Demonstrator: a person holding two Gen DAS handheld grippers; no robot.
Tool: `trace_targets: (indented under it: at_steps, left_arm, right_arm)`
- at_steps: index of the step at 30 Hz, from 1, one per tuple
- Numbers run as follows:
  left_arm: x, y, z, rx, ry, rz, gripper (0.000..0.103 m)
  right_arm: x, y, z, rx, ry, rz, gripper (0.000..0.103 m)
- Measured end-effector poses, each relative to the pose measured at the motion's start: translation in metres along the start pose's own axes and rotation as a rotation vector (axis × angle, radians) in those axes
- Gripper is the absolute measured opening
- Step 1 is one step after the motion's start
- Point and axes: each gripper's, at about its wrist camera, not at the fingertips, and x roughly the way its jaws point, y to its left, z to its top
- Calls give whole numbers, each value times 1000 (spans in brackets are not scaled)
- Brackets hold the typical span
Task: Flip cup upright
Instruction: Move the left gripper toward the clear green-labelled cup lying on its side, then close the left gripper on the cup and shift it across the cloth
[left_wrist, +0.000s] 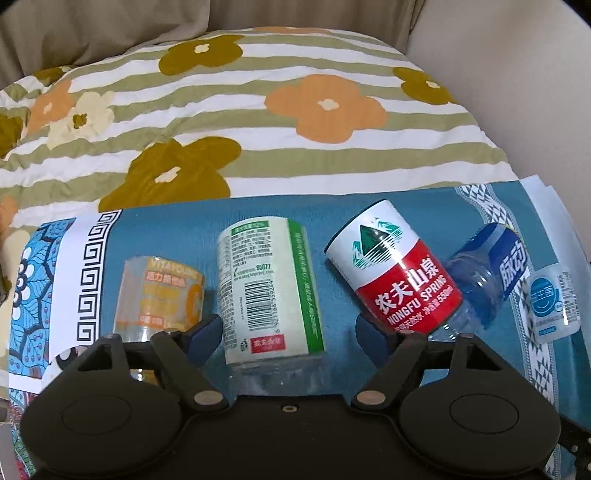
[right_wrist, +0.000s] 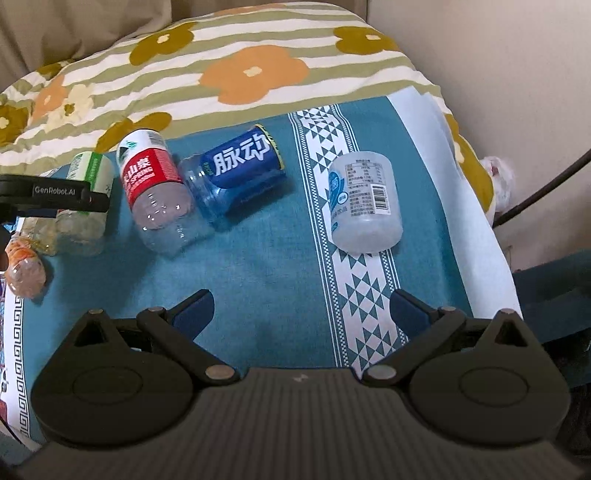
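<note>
Five cut-bottle cups lie across teal cloth (right_wrist: 258, 251). Left gripper (left_wrist: 291, 332) spread wide, straddling green-label cup (left_wrist: 267, 291) without touching it. Orange-label cup (left_wrist: 159, 295) just left of it, red-label cup (left_wrist: 395, 273) close right, leaning on blue-label cup (left_wrist: 484, 273). Right gripper (right_wrist: 301, 310) released, holding nothing; white-label cup (right_wrist: 364, 203) ahead, slightly right, on patterned band. Bare cloth directly ahead. Floral quilt (right_wrist: 240, 74) bounds far edge.

floral striped quilt (left_wrist: 258, 110), teal patterned cloth (right_wrist: 266, 258)
</note>
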Motion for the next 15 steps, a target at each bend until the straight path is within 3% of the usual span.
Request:
trace_targets:
  at_steps: [5, 15]
  left_arm:
    - [10, 2, 0, 7, 22, 7, 67]
    - [0, -1, -3, 27, 0, 12, 66]
  right_arm:
    - [7, -1, 0, 14, 18, -3, 103]
    - [4, 2, 0, 4, 8, 22, 103]
